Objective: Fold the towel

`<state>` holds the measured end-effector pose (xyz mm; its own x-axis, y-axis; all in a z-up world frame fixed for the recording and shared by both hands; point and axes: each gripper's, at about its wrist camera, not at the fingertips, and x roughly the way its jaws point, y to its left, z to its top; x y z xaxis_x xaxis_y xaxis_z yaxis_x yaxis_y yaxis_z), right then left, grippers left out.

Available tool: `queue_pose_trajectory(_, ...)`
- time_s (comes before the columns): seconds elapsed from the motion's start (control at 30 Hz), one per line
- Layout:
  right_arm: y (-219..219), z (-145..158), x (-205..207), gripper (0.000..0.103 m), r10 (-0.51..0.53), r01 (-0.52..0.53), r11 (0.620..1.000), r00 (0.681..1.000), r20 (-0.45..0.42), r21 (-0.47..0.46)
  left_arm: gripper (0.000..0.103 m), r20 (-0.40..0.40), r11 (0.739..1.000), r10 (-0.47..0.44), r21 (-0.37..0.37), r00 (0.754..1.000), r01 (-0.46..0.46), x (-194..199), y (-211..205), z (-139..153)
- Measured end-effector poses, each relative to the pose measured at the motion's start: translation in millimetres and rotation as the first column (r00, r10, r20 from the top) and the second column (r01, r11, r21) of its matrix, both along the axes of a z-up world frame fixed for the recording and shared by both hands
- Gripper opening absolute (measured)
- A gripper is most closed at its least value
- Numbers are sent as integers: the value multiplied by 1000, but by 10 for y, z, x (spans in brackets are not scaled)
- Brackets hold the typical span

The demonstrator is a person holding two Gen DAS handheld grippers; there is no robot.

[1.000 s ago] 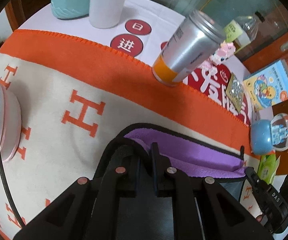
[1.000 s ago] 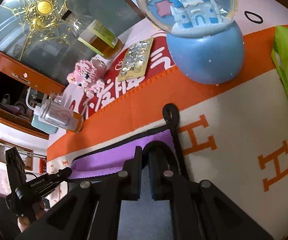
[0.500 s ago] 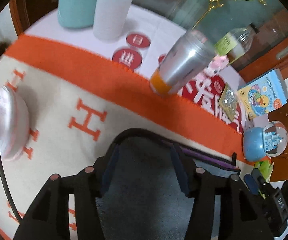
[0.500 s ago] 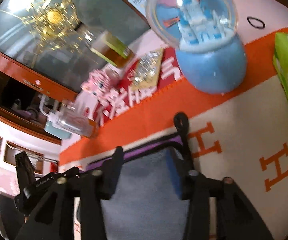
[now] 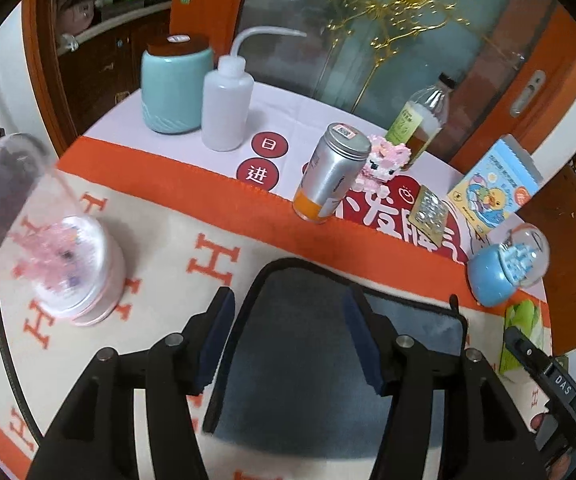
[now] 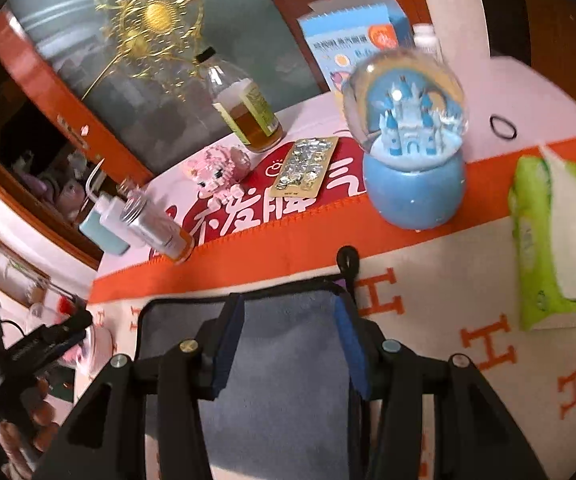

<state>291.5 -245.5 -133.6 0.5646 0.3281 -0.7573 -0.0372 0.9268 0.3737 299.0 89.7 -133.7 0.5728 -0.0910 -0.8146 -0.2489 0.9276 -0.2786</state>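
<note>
the towel (image 5: pixel 300 344) lies grey side up on our orange-and-cream blanket (image 5: pixel 160 224) before a glass-fronted cabinet (image 5: pixel 368 40). its purple lining is gone from view, and our left gripper (image 5: pixel 288 336) and right gripper (image 6: pixel 288 344), clenched a second ago, now gape released.

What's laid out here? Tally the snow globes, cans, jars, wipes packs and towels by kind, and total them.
Snow globes: 2 (pink snow globe, blue snow globe)
Cans: 1 (silver can)
Jars: 1 (teal jar)
Wipes packs: 1 (green wipes pack)
Towels: 1 (grey towel)
Total: 6
</note>
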Motion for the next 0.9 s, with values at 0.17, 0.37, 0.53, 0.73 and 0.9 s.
queue_pose_trajectory(0.17, 101, 207, -378, 47, 22, -21, 998, 999, 28, -53, 58, 33, 997, -50, 52, 998, 48, -495, -59, 247)
queue_pose_trajectory(0.37, 250, 471, -1065, 47, 43, -39, 996, 998, 49, -84, 70, 74, 988, -123, 103, 990, 115, -1182, -205, 573)
queue_pose_trajectory(0.53, 376, 700, -1651, 47, 58, -49, 992, 996, 73, -119, 71, 107, 979, -182, 117, 977, 169, -1715, -336, 813)
queue_pose_trajectory(0.73, 482, 952, -2304, 47, 61, -42, 986, 992, 114, -161, 73, 129, 966, -240, 125, 962, 224, -2231, -470, 1015)
queue_pose_trajectory(0.9, 489, 1132, -2712, 47, 42, -21, 987, 991, 125, -159, 80, 142, 955, -280, 141, 949, 260, -2606, -589, 1177)
